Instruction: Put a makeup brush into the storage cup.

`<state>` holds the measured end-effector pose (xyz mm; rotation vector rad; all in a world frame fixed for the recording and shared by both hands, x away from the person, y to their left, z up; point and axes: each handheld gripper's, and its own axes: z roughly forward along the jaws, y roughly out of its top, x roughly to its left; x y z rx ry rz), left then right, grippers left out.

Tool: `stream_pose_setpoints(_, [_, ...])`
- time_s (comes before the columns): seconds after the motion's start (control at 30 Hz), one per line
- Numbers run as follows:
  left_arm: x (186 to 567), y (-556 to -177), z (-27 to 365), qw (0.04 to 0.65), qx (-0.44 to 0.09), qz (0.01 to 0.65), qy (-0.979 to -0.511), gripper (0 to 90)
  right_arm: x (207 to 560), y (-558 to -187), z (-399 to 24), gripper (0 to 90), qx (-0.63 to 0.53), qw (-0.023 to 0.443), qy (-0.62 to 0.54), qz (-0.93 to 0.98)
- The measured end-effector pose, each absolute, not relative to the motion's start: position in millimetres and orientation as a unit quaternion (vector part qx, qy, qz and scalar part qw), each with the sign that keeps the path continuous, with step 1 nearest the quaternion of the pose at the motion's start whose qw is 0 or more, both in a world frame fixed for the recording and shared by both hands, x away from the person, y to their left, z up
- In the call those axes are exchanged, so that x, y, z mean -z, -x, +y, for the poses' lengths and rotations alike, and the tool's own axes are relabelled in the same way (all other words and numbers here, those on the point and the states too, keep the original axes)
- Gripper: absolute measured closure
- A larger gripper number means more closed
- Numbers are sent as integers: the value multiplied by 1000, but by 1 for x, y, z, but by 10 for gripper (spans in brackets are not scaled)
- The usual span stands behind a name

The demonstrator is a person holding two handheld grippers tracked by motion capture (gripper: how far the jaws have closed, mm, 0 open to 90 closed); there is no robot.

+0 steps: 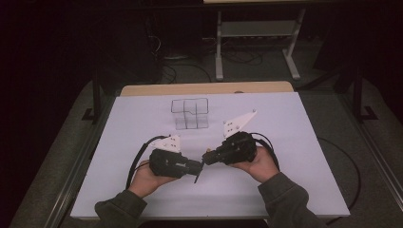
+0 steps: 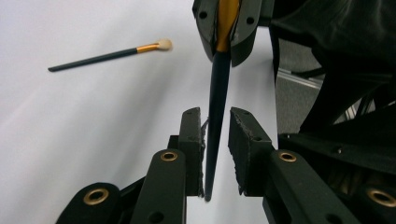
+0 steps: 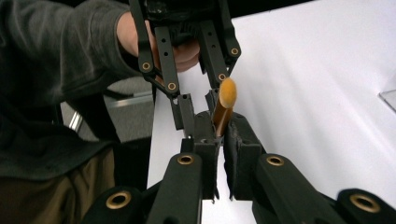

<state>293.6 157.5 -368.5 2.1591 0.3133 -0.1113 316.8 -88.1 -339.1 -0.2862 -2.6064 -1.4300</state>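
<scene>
Brush (image 2: 217,107) passed between grippers over table (image 1: 294,123) centre.
Right gripper (image 1: 207,158) jaws clamp its gold ferrule; left gripper (image 1: 198,171) jaws parted around handle. Clear divided container (image 1: 190,114) at 12 o'clock, contents unclear.

Dark-handled brush (image 2: 215,116) with gold ferrule; white table (image 1: 285,142).

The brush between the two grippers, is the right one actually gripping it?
Touching: the left gripper view shows the right gripper shut on the brush's orange ferrule.
</scene>
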Motion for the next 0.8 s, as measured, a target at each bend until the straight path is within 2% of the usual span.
stream_pose_setpoints(0.1, [370, -294, 155, 459, 49, 126, -878, 750, 335, -316, -85, 833, 465, 77, 89, -877])
stream_pose_setpoints(0.3, [371, -294, 153, 453, 54, 114, -883, 823, 333, -316, -81, 833, 461, 78, 80, -880])
stream_pose_setpoints(0.57, [373, -293, 154, 466, 55, 124, -874, 837, 336, -314, -81, 817, 478, 67, 85, -872])
stream_pose_setpoints(0.8, [374, -292, 159, 478, 52, 130, -867, 837, 338, -313, -81, 766, 489, 68, 96, -865])
